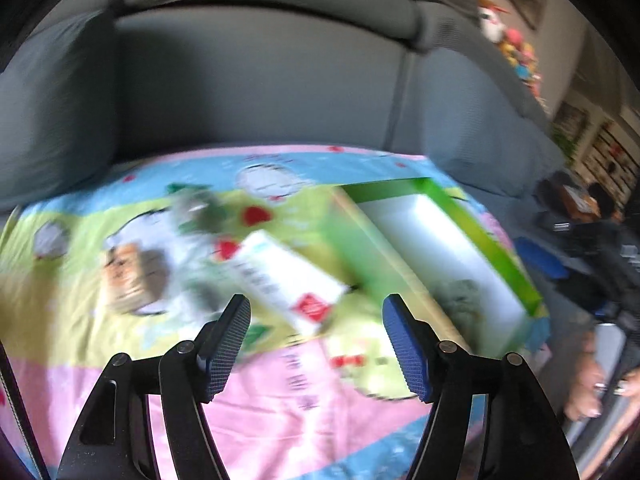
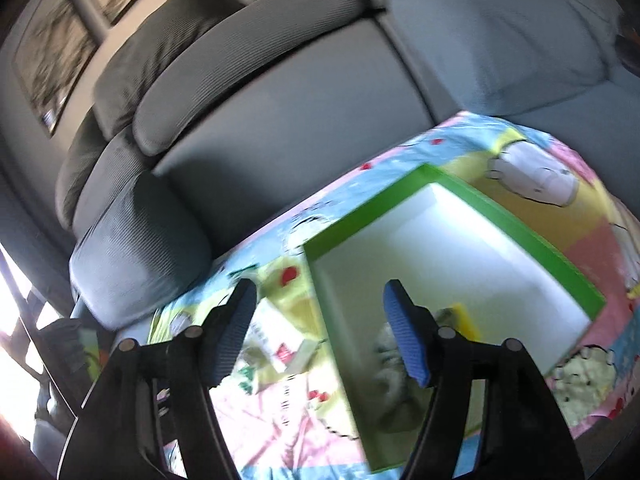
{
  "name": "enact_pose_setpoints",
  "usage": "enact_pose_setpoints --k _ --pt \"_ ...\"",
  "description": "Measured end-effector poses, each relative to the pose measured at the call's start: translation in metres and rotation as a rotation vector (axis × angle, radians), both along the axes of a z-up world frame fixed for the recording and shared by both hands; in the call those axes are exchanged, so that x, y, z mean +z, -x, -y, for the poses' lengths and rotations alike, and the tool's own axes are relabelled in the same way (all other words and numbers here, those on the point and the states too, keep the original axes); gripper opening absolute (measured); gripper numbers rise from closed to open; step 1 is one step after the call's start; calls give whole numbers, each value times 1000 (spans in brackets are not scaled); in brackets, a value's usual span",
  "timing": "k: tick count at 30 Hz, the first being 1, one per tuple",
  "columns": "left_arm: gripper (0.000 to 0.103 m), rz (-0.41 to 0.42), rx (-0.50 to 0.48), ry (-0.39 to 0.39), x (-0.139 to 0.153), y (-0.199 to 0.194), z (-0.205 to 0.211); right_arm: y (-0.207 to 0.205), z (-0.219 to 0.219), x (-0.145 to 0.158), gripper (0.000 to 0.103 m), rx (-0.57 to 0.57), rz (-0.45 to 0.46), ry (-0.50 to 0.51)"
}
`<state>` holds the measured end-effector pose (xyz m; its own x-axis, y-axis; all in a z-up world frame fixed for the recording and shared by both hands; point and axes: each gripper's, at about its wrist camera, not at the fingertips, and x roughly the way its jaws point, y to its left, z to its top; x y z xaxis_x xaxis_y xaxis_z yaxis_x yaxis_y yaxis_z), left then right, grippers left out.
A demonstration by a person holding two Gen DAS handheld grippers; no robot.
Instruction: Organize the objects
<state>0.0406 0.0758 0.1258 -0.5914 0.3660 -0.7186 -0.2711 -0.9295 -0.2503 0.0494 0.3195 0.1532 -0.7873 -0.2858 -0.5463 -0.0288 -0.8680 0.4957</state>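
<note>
A cartoon-print blanket (image 1: 276,404) covers the seat of a grey sofa (image 1: 260,92). On it stands a green box (image 1: 400,188) with a white inside, open at the top. A grey fuzzy thing (image 1: 460,296) lies inside it. A white carton (image 1: 288,276) with a red mark lies on the blanket left of the box. My left gripper (image 1: 316,304) hovers open above the carton, with nothing between its blue pads. The right wrist view is blurred. My right gripper (image 2: 320,286) is open over the near left wall of the box (image 2: 360,212). The fuzzy thing (image 2: 382,356) and a yellow piece (image 2: 464,320) lie inside, and the carton (image 2: 280,344) lies outside.
Grey sofa cushions (image 2: 136,264) stand behind and beside the blanket (image 2: 532,216). Stuffed toys (image 1: 516,52) sit on the sofa back at the right. A person's hand (image 1: 588,392) shows at the far right edge, beside dark furniture.
</note>
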Motion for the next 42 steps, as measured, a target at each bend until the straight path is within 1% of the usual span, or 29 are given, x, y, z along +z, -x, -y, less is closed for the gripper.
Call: enact_pose_setpoints --k 3,8,10,12,15,16,18,20,23,27,29,31,32,35,38,42 --pt "69 33 62 5 -15 5 22 6 21 1 76 59 -2 -30" --pt "69 122 151 -29 -43 16 58 22 60 -7 76 148 35 -94" --pt "69 155 177 -40 -51 18 69 27 74 -12 76 182 52 -107" --pt "69 179 181 -56 -57 20 75 34 88 -18 76 224 68 -106" --pt "69 220 185 -112 -63 23 82 44 107 -29 76 286 97 -92" --pt "69 229 181 -146 -65 24 84 46 112 -31 76 300 108 -93" --pt "69 238 178 -214 -65 26 87 52 125 -37 75 321 132 -109" --pt "69 243 183 -250 -66 29 89 57 137 -42 73 335 148 -136" --pt "69 264 189 -263 -68 36 89 66 151 -48 69 366 176 -153" --pt "69 302 202 -287 -76 43 91 79 163 -54 61 409 214 -123" --pt "69 325 213 -287 -79 44 91 87 170 -59 60 415 234 -136" --pt "69 326 211 -296 -80 45 91 94 175 -65 59 410 256 -158" --pt "69 330 211 -286 -80 45 91 97 177 -69 59 410 272 -167" --pt "70 333 204 -287 -82 47 89 106 182 -76 59 426 310 -167" --pt "70 352 212 -293 -87 50 89 109 184 -77 59 429 309 -196" --pt "70 370 205 -290 -91 51 85 111 178 -84 59 428 337 -156"
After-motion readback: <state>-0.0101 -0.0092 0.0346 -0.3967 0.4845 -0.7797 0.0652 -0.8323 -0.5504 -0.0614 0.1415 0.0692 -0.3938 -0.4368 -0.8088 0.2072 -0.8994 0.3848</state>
